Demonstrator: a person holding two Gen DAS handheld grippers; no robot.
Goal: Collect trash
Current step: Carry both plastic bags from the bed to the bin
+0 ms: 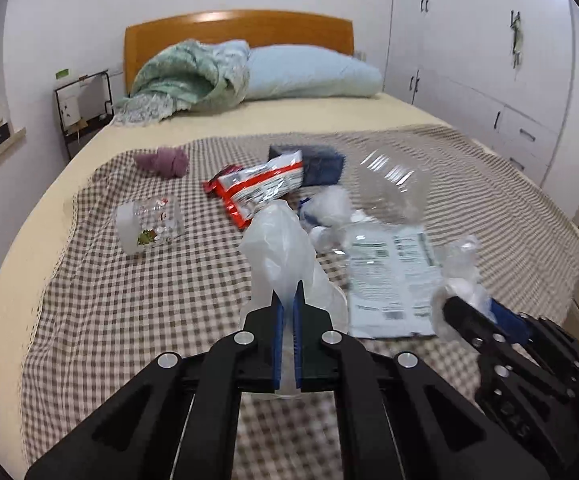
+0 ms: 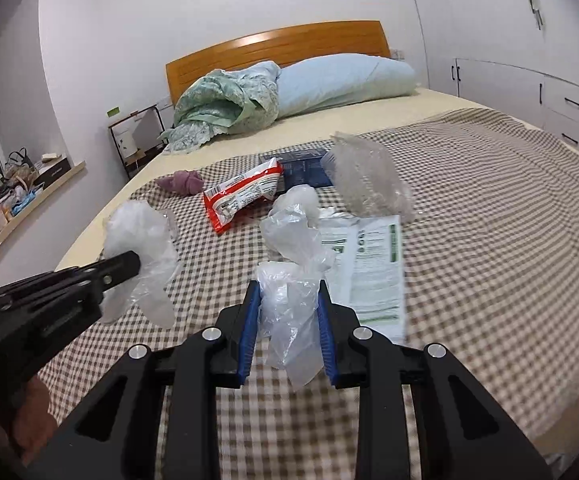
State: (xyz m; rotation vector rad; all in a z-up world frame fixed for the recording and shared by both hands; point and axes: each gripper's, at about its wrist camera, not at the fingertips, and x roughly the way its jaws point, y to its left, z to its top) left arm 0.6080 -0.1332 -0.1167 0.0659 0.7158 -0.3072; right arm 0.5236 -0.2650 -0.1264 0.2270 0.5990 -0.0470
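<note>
- Holding trash in both claws: the left gripper is clamped on a thin translucent plastic bag at lower centre of the left view; the right gripper is clamped on a crumpled clear plastic bag at lower centre of the right view, its jaws kept partly apart by the wad
- Lying loose at mid-frame on the checkered blanket: a red-and-white snack wrapper, a printed plastic mailer, a clear plastic bottle, a white wad, a small clear printed cup to the left
- Sitting further up: a dark blue box and a purple cloth bundle; whether these are trash I cannot tell
- Risk, as I judge it: the left bag is slick and pinched along a narrow fold, so a quick swing could pull it free; the right bag trails below the pads and may snag the mailer just beside it, dragging that off the bed
</note>
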